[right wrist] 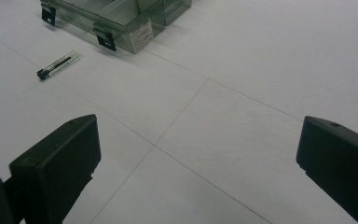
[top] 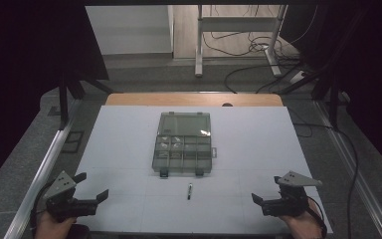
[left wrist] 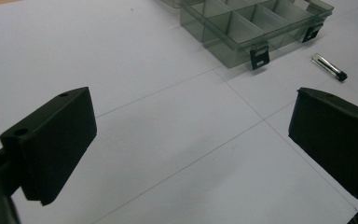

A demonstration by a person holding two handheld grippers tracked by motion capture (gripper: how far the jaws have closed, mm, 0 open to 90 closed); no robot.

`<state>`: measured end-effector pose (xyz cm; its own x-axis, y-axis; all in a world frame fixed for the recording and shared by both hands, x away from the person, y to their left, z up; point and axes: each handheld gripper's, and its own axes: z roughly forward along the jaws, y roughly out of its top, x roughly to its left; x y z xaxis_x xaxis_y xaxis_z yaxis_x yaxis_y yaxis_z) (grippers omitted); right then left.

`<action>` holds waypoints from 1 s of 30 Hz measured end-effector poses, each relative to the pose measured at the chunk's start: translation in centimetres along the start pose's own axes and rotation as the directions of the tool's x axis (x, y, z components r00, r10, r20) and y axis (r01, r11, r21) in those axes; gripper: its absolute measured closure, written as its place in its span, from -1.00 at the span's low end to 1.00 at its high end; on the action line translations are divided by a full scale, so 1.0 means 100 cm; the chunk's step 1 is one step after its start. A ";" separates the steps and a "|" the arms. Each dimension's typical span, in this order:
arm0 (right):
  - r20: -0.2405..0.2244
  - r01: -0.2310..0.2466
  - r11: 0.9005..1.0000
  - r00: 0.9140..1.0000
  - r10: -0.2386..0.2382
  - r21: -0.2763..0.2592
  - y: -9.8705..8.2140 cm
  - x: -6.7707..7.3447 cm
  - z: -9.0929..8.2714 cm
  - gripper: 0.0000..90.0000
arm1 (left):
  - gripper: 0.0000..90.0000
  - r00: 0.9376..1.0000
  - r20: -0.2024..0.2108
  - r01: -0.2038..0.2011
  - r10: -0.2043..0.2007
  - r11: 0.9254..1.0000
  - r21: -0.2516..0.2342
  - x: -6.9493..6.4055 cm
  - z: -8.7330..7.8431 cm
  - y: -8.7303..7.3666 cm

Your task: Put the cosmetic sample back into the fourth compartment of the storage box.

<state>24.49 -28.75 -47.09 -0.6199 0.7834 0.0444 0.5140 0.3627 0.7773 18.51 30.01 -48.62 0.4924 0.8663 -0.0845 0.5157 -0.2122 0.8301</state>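
A clear grey compartment box (top: 184, 144) lies open in the middle of the white table sheet, its lid folded back and two black latches facing me. It also shows in the left gripper view (left wrist: 254, 25) and the right gripper view (right wrist: 116, 14). A small pen-like tool with a black tip (top: 189, 190) lies just in front of the box (left wrist: 328, 66) (right wrist: 57, 64). My left gripper (top: 90, 186) rests open at the near left corner, holding nothing. My right gripper (top: 266, 189) stands open at the near right, also holding nothing.
The white sheet (top: 129, 149) covers a wooden table whose far edge (top: 194, 98) shows. Metal rails (top: 45, 164) run along both sides. Beyond stand a white desk frame (top: 238, 30) and loose cables on the floor (top: 258, 47).
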 end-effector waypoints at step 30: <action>-0.113 0.078 0.996 0.991 -0.073 0.036 0.026 0.026 0.031 -1.00 | -0.97 1.000 0.004 -0.002 0.002 1.000 0.006 0.000 0.001 0.000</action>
<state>26.04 -24.23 -46.85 -0.7187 0.6929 0.0579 0.4855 0.4405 0.7551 18.61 29.96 -48.64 0.4960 0.8642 -0.0848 0.5187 -0.2166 0.8271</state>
